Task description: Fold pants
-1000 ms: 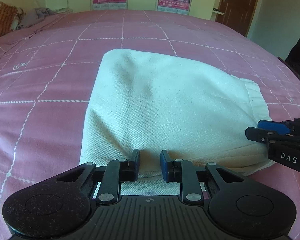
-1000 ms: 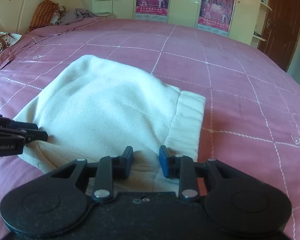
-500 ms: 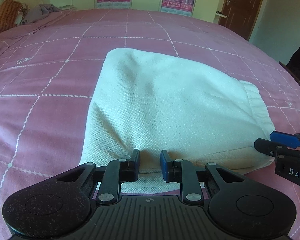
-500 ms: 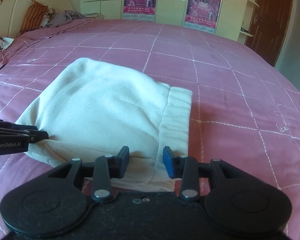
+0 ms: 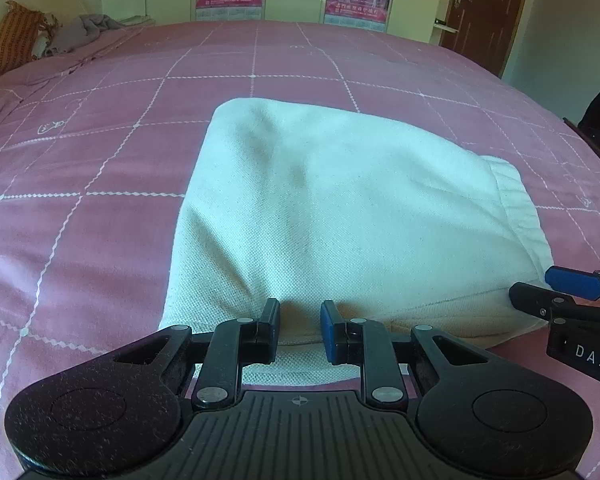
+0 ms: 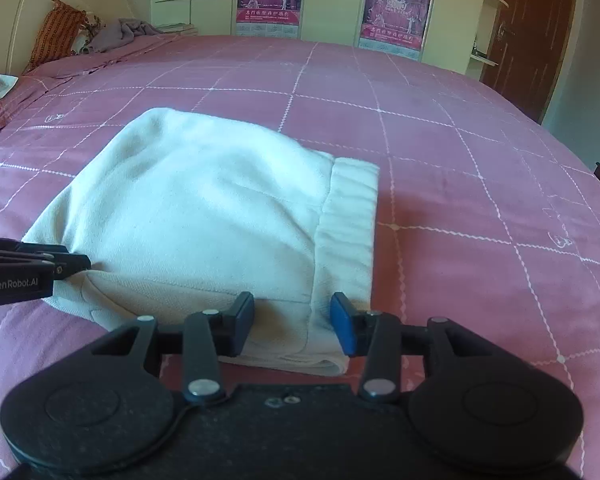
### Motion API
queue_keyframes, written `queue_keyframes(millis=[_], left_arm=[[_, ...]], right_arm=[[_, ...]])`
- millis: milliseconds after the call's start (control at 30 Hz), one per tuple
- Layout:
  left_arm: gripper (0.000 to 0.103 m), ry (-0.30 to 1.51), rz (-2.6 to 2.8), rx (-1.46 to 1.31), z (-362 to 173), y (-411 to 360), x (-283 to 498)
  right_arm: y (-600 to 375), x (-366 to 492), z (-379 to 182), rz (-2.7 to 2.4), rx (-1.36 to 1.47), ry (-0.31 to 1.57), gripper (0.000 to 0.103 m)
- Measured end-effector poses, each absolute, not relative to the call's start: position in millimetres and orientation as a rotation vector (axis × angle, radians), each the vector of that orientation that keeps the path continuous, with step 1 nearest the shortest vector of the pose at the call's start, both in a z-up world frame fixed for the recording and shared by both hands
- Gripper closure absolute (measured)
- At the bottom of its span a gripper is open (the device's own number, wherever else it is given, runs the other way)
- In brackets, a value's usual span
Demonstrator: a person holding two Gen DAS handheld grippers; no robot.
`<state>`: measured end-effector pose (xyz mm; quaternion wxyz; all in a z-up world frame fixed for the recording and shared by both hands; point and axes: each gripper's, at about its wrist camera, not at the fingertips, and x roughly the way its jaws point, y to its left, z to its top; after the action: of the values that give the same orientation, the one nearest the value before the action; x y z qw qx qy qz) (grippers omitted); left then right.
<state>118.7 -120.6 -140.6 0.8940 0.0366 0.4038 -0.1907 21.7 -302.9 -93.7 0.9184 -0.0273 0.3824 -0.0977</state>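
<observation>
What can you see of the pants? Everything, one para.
The pants are off-white woven cloth, folded into a compact, puffy, several-layer bundle lying on the pink checked bedspread. A ribbed waistband runs along the right edge. Near edge shows stacked layers. The left gripper and right gripper are both open at that near edge, fingers straddling the cloth; whether they touch it is unclear.

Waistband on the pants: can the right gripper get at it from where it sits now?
Probably yes. The right gripper is open at the near edge of the pants, and the waistband runs up between its fingertips with nothing covering it.
</observation>
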Motion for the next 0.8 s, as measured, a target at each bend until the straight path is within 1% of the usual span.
queue_keyframes(millis=[200,267,333,400,433,467,633,800], left_arm=[[0.08,0.851,-0.394,0.079,-137.3,-121.5,120.6],[0.08,0.855,-0.391,0.083,-135.8,-122.2,122.2],[0.08,0.863,-0.39,0.081,-133.3,-122.1,124.9],[0.08,0.866,-0.388,0.074,-129.3,-120.4,127.2],[0.08,0.865,-0.382,0.07,-126.9,-119.3,128.5],[0.08,0.861,-0.376,0.065,-124.5,-118.1,129.4],[0.08,0.865,-0.345,0.058,-122.9,-107.7,139.3],[0.08,0.876,-0.33,0.048,-126.7,-95.8,151.9]], right_arm=[[-305.6,18.8,-92.9,-0.194,-0.048,0.783,0.058],[-306.6,19.2,-91.7,-0.191,-0.047,0.787,0.055],[-309.6,20.7,-89.2,-0.193,-0.039,0.794,0.045],[-316.8,22.1,-87.1,-0.186,-0.005,0.806,0.04],[-319.7,22.9,-85.8,-0.187,0.005,0.81,0.03],[-322.7,24.2,-85.0,-0.196,0.012,0.819,0.025],[-340.2,26.0,-85.1,-0.186,0.128,0.834,0.02],[-348.5,28.9,-89.0,-0.157,0.19,0.855,0.02]])
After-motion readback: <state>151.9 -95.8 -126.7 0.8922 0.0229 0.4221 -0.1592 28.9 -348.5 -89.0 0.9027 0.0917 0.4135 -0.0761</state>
